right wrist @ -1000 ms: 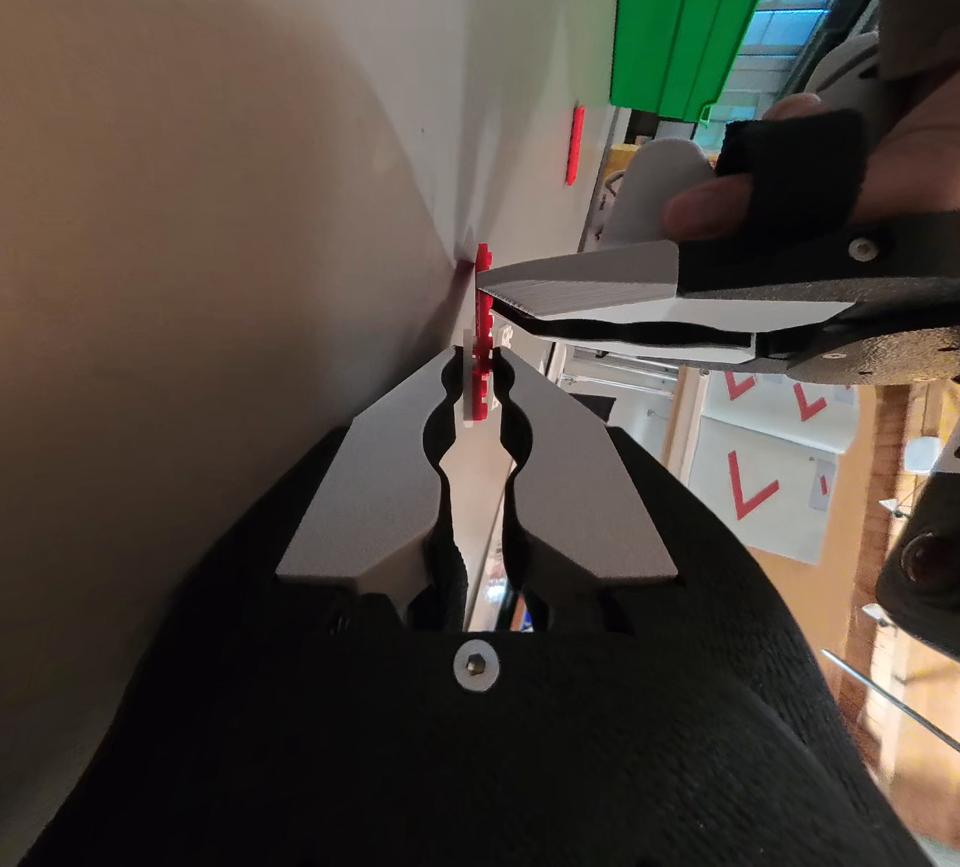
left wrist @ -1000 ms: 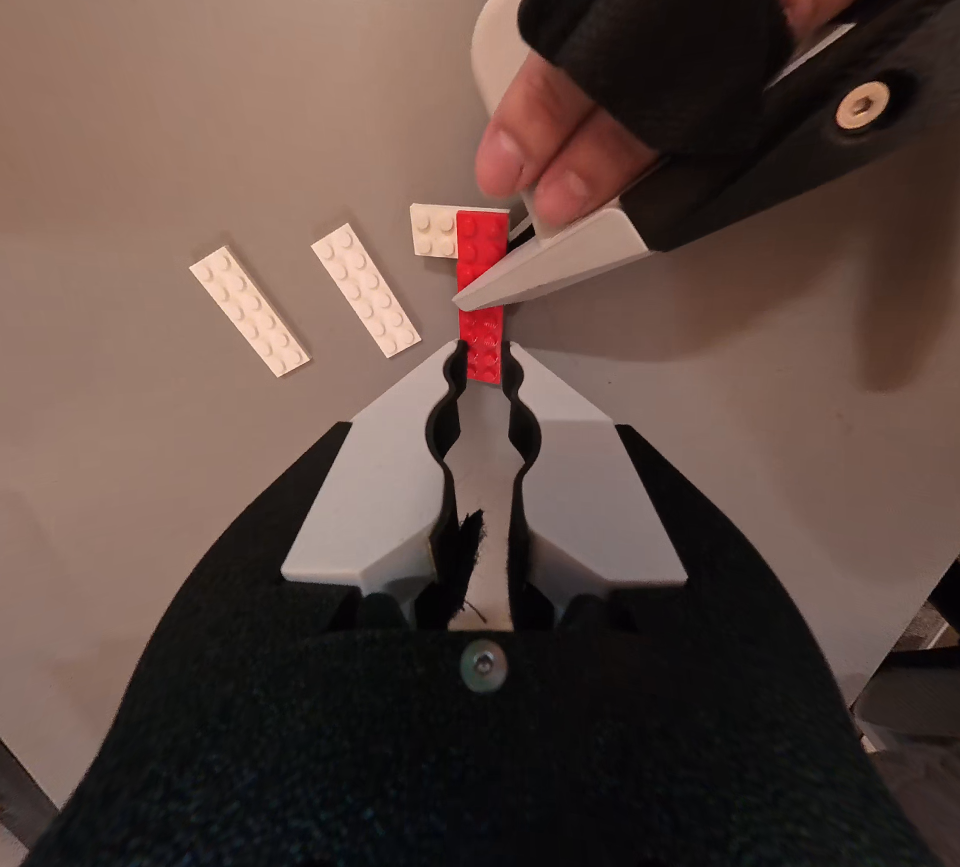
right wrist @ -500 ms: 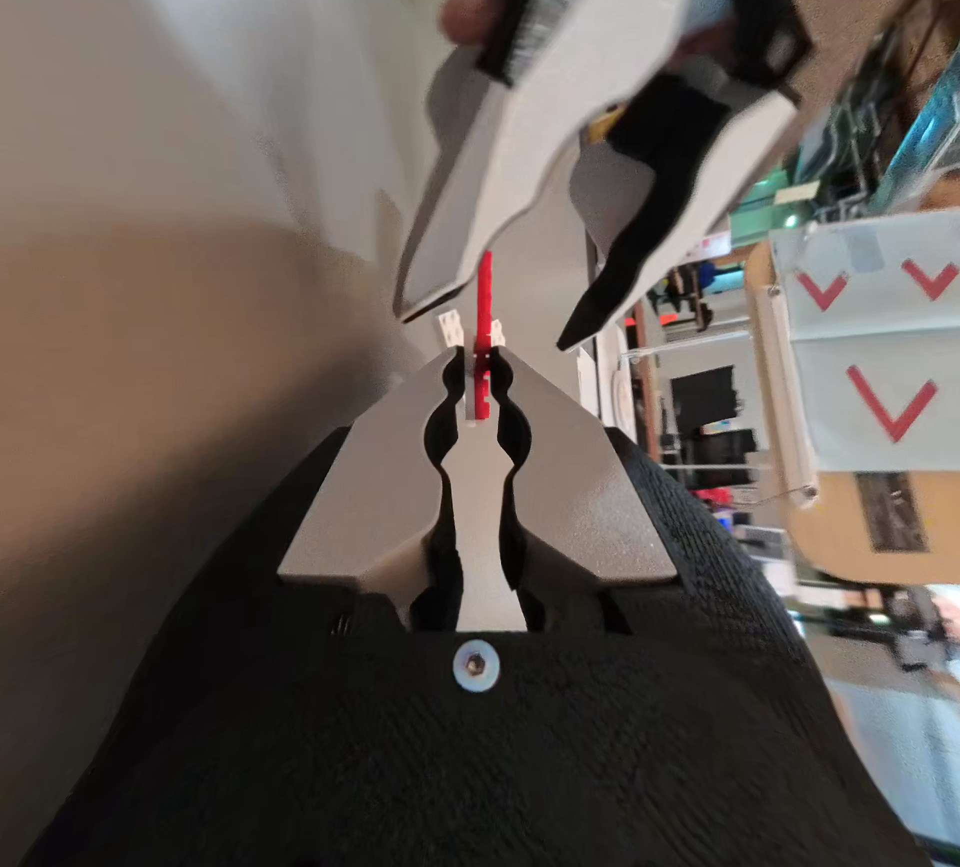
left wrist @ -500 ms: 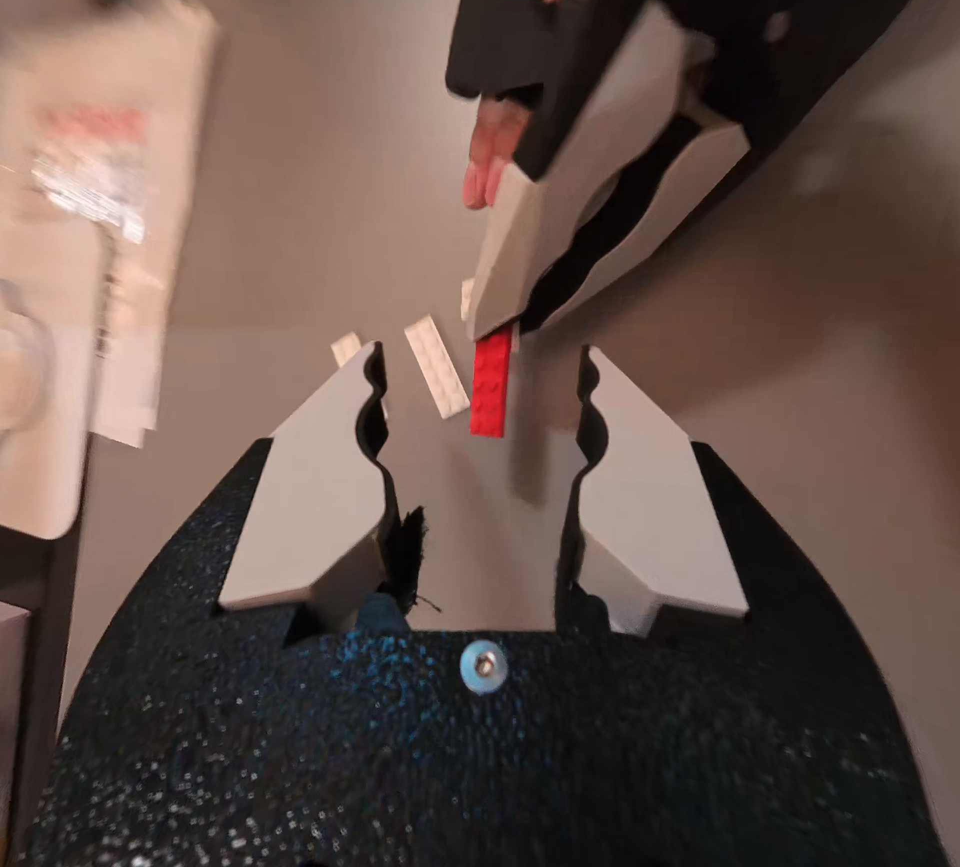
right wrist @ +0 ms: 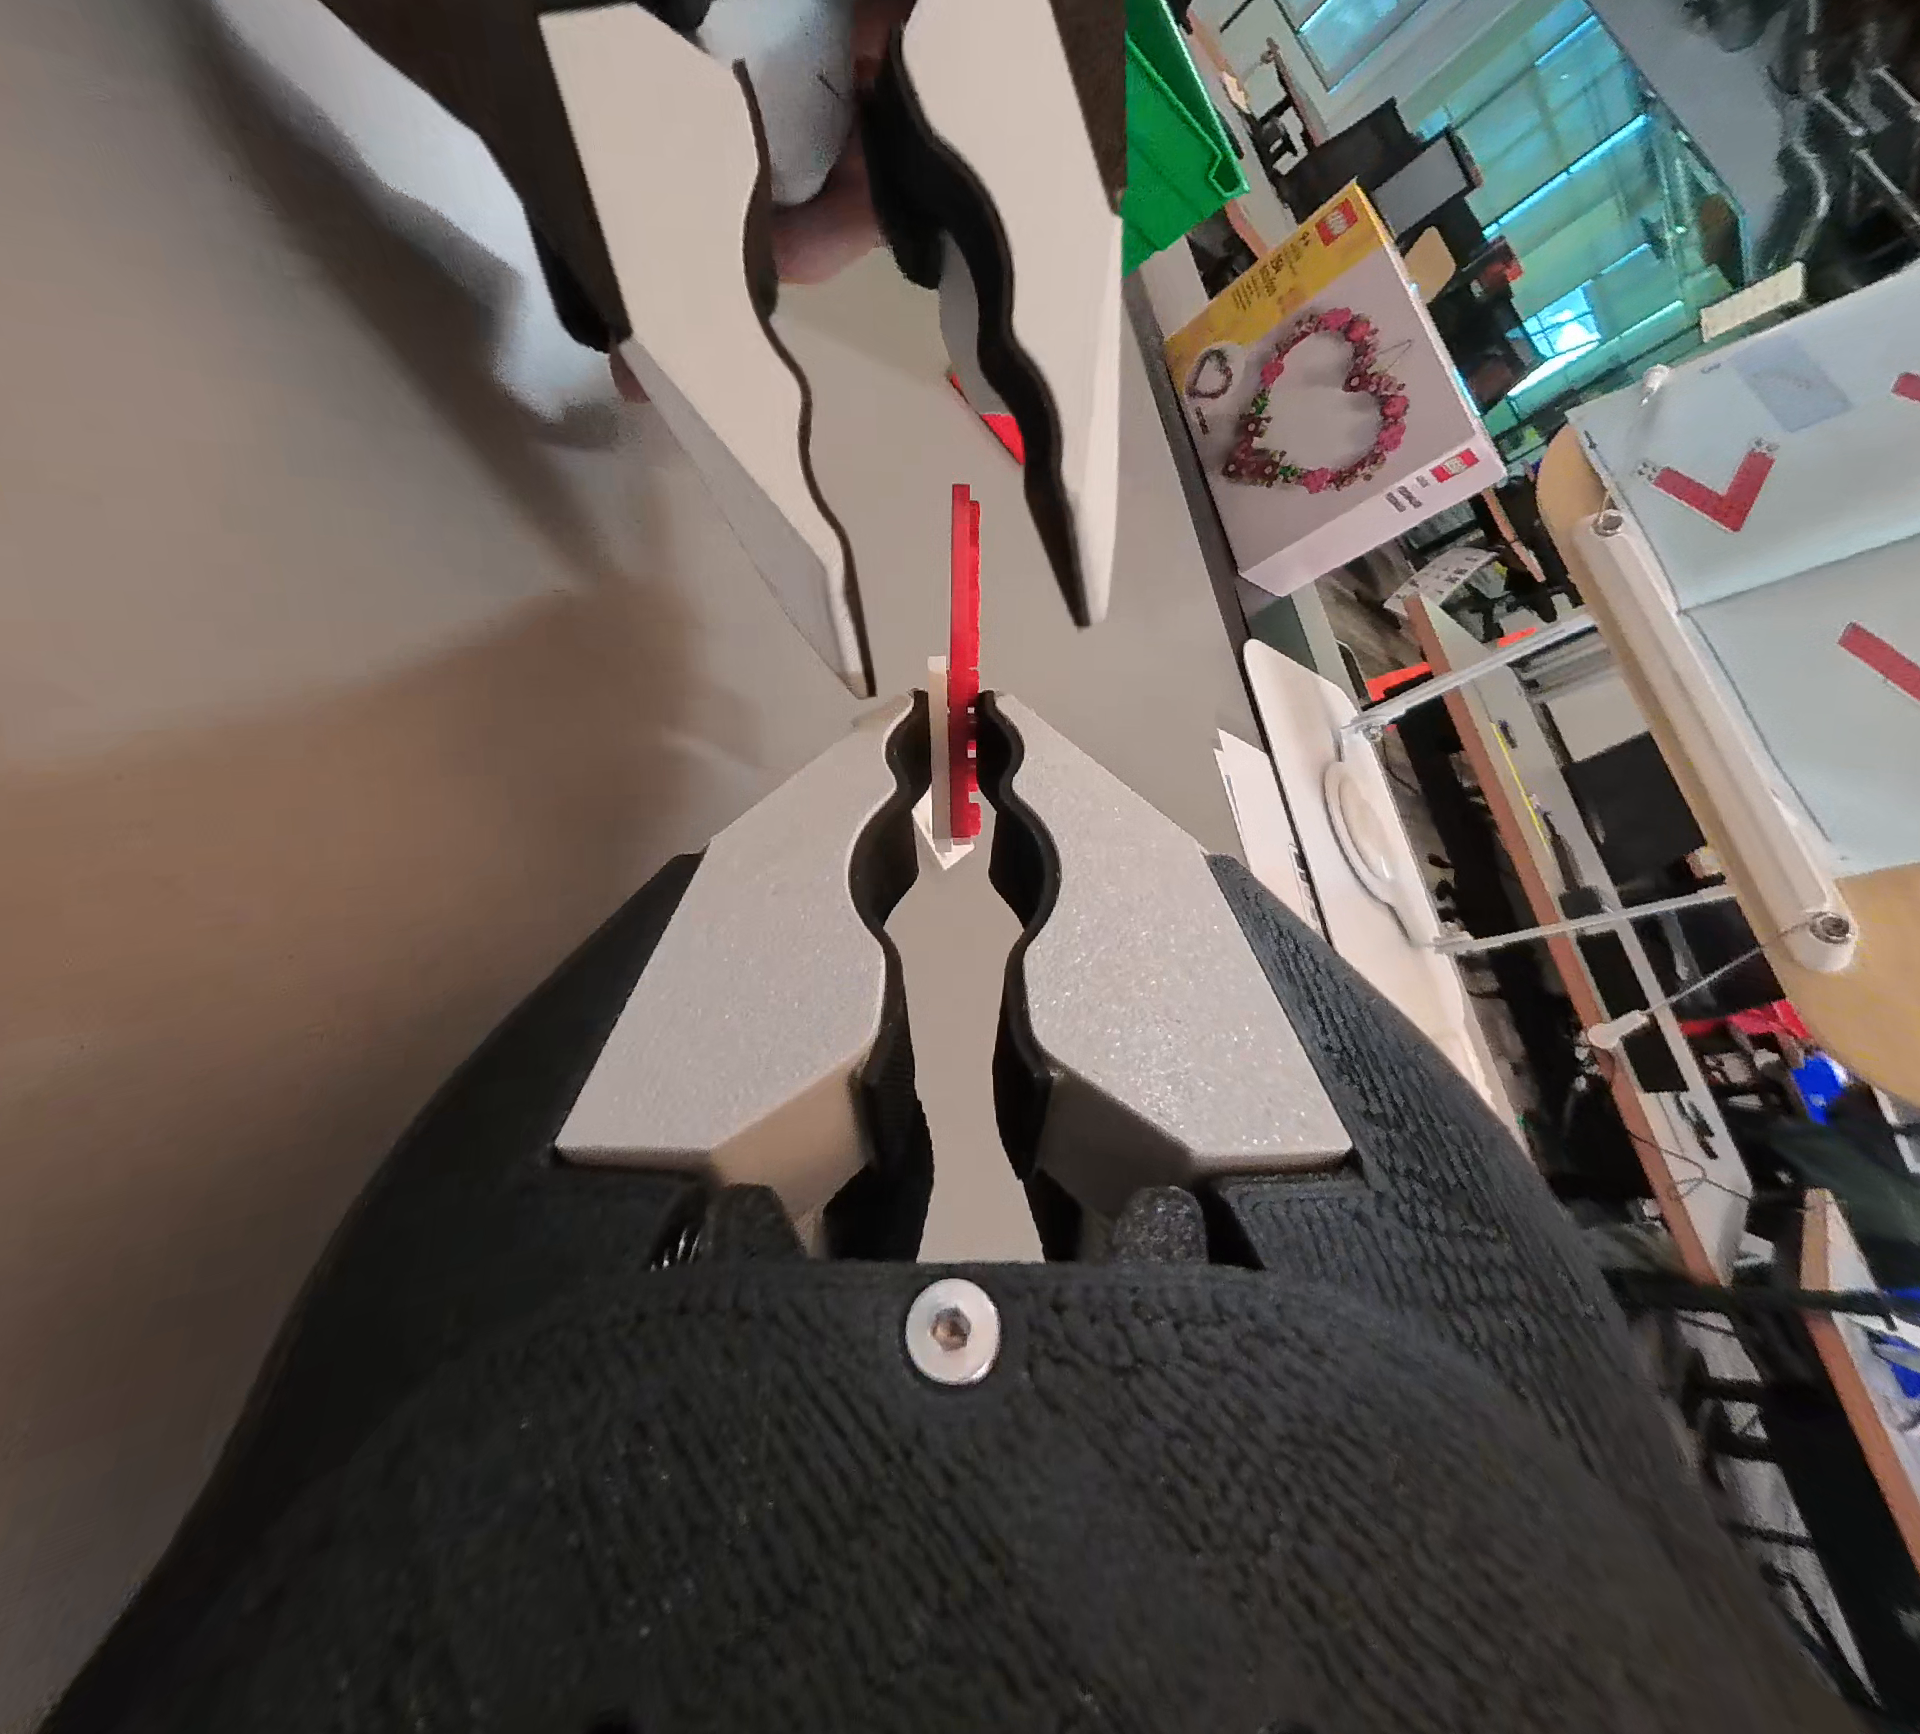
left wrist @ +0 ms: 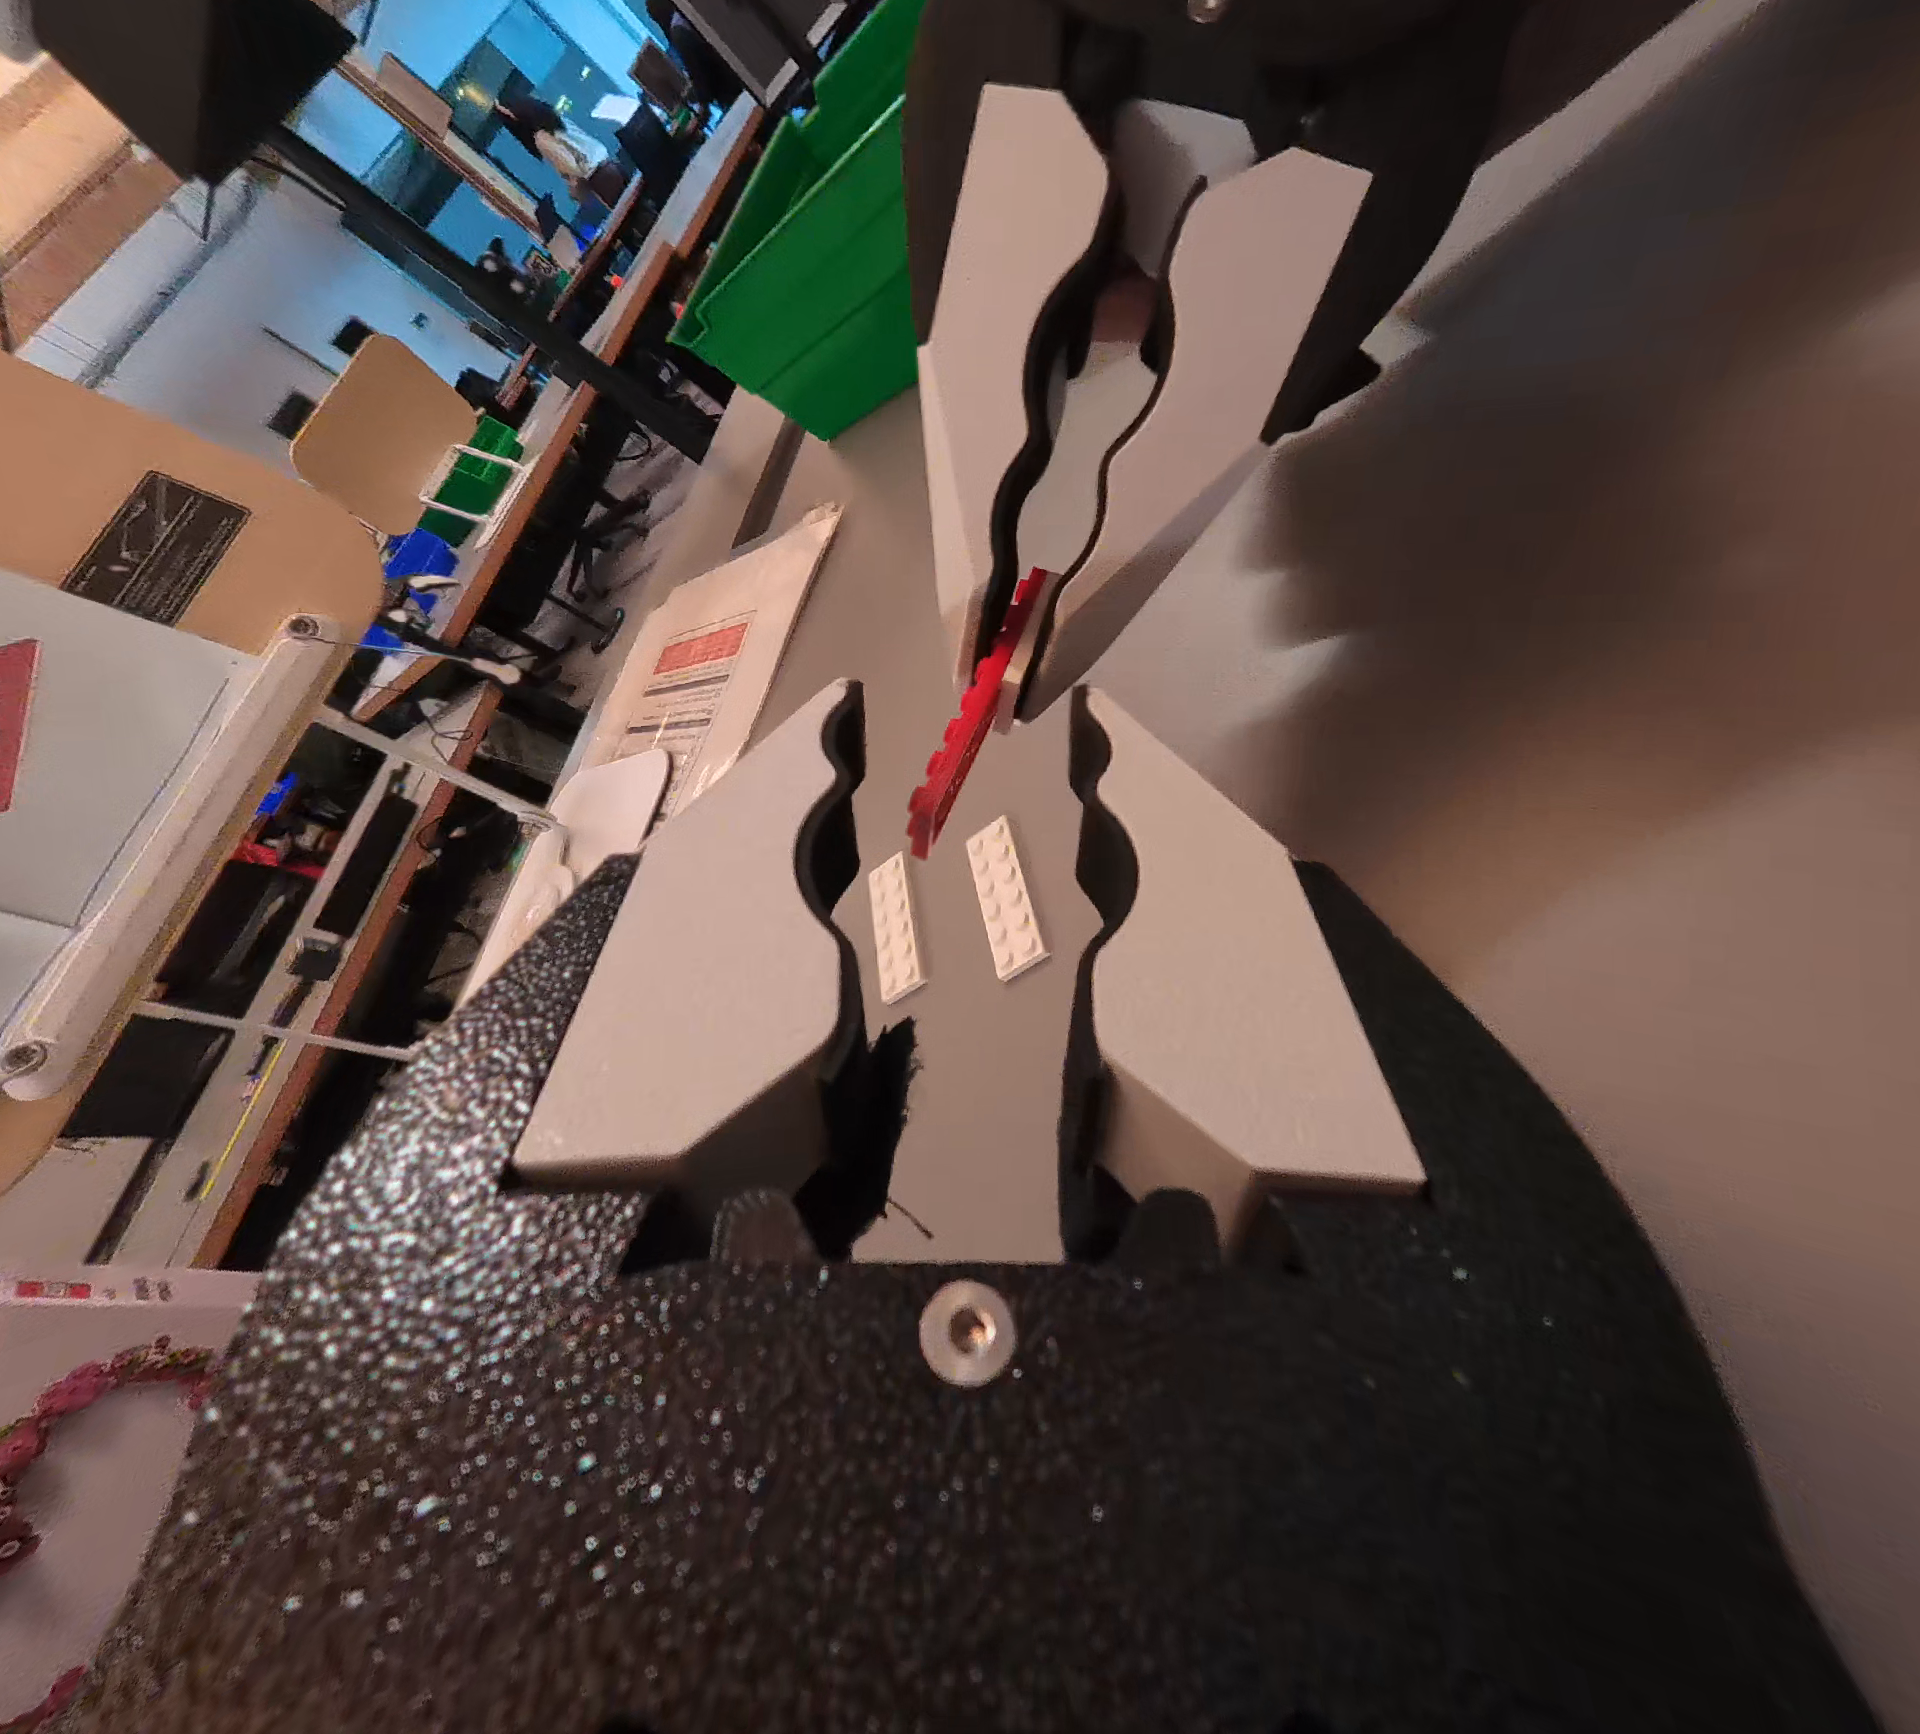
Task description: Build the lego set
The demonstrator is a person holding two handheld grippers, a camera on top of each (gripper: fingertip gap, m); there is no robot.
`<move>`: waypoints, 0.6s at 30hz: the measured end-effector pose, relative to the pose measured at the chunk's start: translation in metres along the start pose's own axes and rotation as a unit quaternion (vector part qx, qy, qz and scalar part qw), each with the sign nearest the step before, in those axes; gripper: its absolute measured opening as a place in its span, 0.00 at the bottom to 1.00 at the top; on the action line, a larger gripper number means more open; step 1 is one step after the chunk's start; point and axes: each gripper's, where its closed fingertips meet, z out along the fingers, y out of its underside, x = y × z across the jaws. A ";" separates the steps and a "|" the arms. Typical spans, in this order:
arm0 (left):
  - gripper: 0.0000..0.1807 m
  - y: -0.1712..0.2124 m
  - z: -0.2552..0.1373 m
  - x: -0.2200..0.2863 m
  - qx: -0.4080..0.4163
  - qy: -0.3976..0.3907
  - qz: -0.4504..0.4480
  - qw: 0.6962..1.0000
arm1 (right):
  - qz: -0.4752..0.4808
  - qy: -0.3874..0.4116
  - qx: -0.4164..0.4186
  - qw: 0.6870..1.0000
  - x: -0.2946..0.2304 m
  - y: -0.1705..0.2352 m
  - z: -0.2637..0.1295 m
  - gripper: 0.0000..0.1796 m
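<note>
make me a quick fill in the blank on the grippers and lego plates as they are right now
1. The right gripper is shut on a red plate joined to a small ____ plate.
2. The left gripper has its jaws ____ and holds nothing.
3. On the grey table, ____ loose white plates lie flat between the left gripper's fingers.
4. The set's box pictures a ____-shaped flower wreath.

Missing words: white; open; two; heart

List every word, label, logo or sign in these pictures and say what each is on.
Writing is not copied out here; what bears it:
Set box: logo and small print beside a heart wreath picture.
Paper sheet: red block, blurred lines.
Dark plaque: too small.
Pale panel: red chevrons, no words.
</note>
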 end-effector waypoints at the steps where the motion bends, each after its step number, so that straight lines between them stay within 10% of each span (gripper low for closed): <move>1: 0.18 -0.001 0.000 0.001 0.001 -0.001 0.004 1.000 | -0.002 -0.002 -0.001 1.000 -0.001 0.000 0.000 0.03; 18: 0.04 0.000 0.004 0.007 -0.004 0.003 -0.014 1.000 | -0.017 -0.005 -0.010 1.000 0.000 0.005 -0.003 0.03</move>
